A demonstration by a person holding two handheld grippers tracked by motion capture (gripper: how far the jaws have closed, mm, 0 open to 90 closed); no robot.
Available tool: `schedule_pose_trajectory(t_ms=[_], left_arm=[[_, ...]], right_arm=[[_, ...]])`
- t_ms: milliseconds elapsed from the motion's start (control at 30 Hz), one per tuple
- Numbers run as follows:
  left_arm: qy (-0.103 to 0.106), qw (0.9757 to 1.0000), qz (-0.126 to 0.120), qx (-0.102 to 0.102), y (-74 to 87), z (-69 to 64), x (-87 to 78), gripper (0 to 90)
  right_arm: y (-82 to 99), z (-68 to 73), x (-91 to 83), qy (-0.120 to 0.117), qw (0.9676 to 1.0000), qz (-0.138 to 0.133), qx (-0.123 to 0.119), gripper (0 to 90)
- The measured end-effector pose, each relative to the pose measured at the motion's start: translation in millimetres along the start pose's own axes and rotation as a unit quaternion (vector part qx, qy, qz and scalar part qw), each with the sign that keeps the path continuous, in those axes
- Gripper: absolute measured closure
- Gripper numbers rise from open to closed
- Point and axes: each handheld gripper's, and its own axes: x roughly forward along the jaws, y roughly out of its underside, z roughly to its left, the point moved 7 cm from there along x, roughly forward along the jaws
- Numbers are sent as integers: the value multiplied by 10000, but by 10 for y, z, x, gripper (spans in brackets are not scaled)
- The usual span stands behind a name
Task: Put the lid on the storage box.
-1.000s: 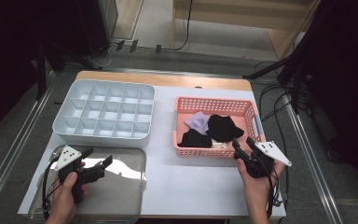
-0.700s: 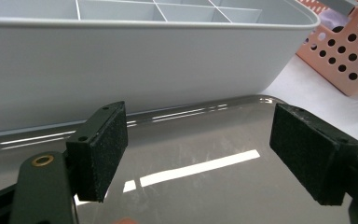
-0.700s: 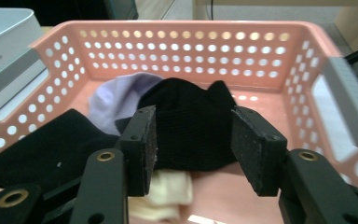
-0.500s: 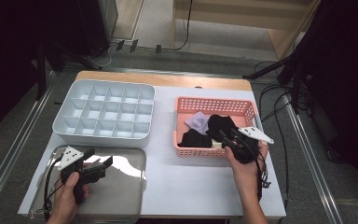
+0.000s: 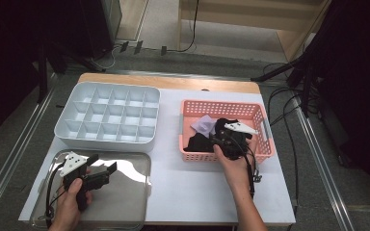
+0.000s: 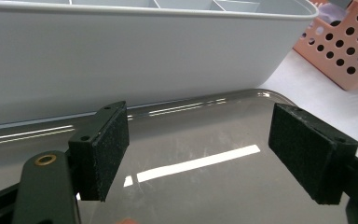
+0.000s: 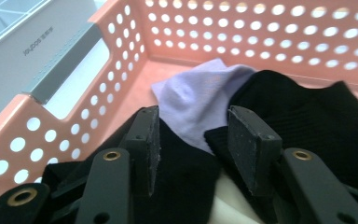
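A: Start with the big picture. What is on the table (image 5: pixel 173 192)?

B: A grey compartment organiser (image 5: pixel 108 115) at the far left, a clear tray (image 5: pixel 139 163) in front of it, and a pink perforated basket (image 5: pixel 265 120) at the right holding socks.

A: Which hand is nearer the socks?

B: The right one by far. The right gripper (image 5: pixel 217 139) is over the basket's near wall and pointing in, while the left gripper (image 5: pixel 101 166) hovers over the tray, well apart from the basket.

A: And the jaws?

B: The right jaws have just been closing but stand partly apart, clamped on nothing. Between and just ahead of them lie a black sock (image 7: pixel 186 172) and, a little farther in, the lavender sock (image 7: pixel 200 100). The left jaws stand wide apart with nothing between them.

A: How does the lavender sock lie?

B: Straight ahead of the gap, with its near end tucked between black socks. I judge a short push forward and down would bring the pads around it.
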Motion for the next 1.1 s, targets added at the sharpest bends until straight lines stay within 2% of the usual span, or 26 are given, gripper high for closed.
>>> schedule_pose_trajectory(t_ms=[133, 267, 400, 733, 1100], left_arm=[[12, 10000, -19, -16, -3, -1, 1, 219], [16, 10000, -19, -14, -3, -1, 0, 221], [13, 10000, -27, -19, -4, -2, 2, 222], [21, 10000, -29, -28, -4, 1, -4, 223], [32, 10000, -37, -39, -4, 4, -7, 223]], right_arm=[[3, 34, 62, 39, 9999, 102, -4, 553], [-15, 37, 98, -10, 9997, 148, 180, 559], [-33, 42, 150, 5, 9995, 197, 263, 560], [-11, 81, 294, 43, 9972, 530, 531, 563], [23, 110, 367, -178, 9933, 835, 783, 586]])
